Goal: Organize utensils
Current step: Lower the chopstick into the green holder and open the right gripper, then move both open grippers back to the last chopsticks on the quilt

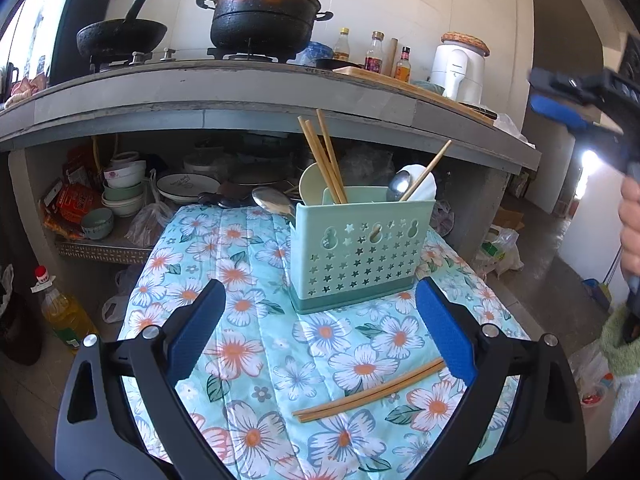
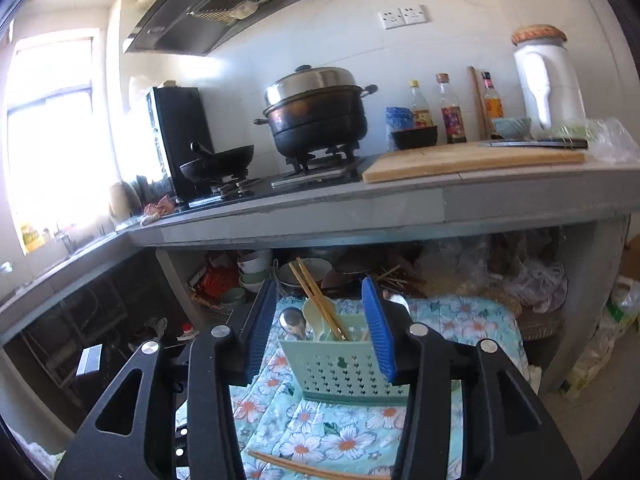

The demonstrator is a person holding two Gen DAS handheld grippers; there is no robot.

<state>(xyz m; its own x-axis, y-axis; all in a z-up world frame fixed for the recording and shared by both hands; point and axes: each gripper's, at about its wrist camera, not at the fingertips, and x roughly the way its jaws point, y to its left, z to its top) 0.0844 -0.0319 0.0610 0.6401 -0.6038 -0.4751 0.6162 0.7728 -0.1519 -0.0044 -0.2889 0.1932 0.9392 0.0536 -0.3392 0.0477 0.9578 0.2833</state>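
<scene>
A mint green utensil holder [image 1: 360, 248] stands on a floral cloth [image 1: 248, 280]; it also shows in the right wrist view [image 2: 344, 368]. It holds chopsticks [image 1: 324, 156], a cream spoon [image 1: 314, 184], a white spoon and a metal spoon [image 1: 400, 184]. A loose pair of chopsticks [image 1: 368, 392] lies on the cloth between my left gripper's fingers, near the right one. My left gripper [image 1: 320, 332] is open and empty, low over the cloth. A metal spoon [image 1: 272, 202] lies behind the holder. My right gripper [image 2: 320, 328] is open and empty, raised above the holder; it shows at the left view's right edge [image 1: 580, 108].
A grey counter [image 1: 240, 92] overhangs behind the cloth, with a wok [image 1: 120, 36], a steamer pot [image 1: 264, 16], bottles and a cutting board [image 2: 472, 160]. Bowls and plates [image 1: 124, 192] fill the shelf beneath. An oil bottle [image 1: 64, 312] stands on the floor at left.
</scene>
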